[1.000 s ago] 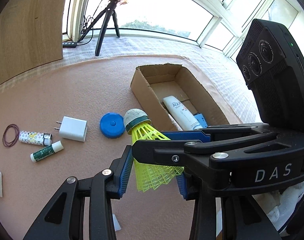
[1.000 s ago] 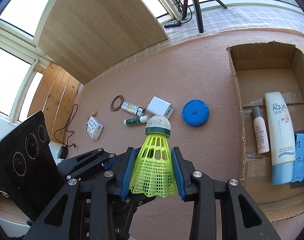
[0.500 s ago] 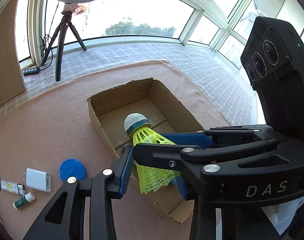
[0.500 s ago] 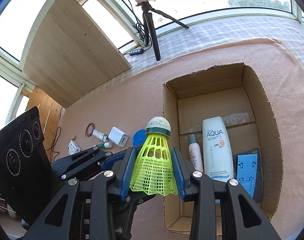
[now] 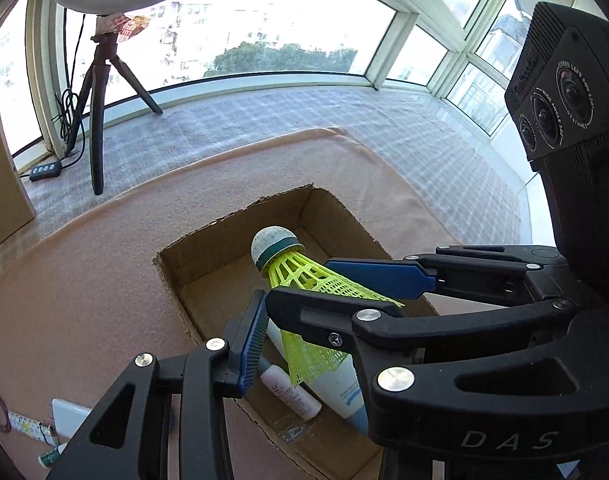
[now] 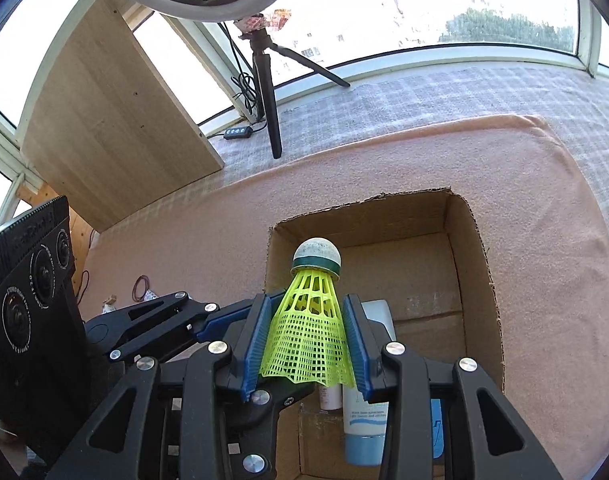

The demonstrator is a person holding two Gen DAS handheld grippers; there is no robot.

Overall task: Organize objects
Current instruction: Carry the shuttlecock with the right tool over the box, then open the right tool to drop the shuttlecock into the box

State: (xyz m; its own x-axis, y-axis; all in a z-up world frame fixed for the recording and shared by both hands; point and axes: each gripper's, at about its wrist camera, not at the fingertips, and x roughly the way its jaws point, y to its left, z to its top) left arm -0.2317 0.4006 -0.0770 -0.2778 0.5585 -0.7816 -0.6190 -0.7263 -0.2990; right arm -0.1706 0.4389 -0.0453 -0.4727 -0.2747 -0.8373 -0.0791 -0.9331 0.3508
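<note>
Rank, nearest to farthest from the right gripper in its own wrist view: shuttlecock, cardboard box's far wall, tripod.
1. Shuttlecock, held in the right gripper.
2. Cardboard box's far wall, straight ahead.
3. Tripod, beyond the mat by the window.

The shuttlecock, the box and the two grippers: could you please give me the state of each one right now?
Shuttlecock: clamped by its yellow skirt, cork tip pointing away, above the box.
Cardboard box: open-topped, holding a sunscreen tube and a small bottle.
Right gripper: shut on the shuttlecock.
Left gripper: open around the skirt.
</note>
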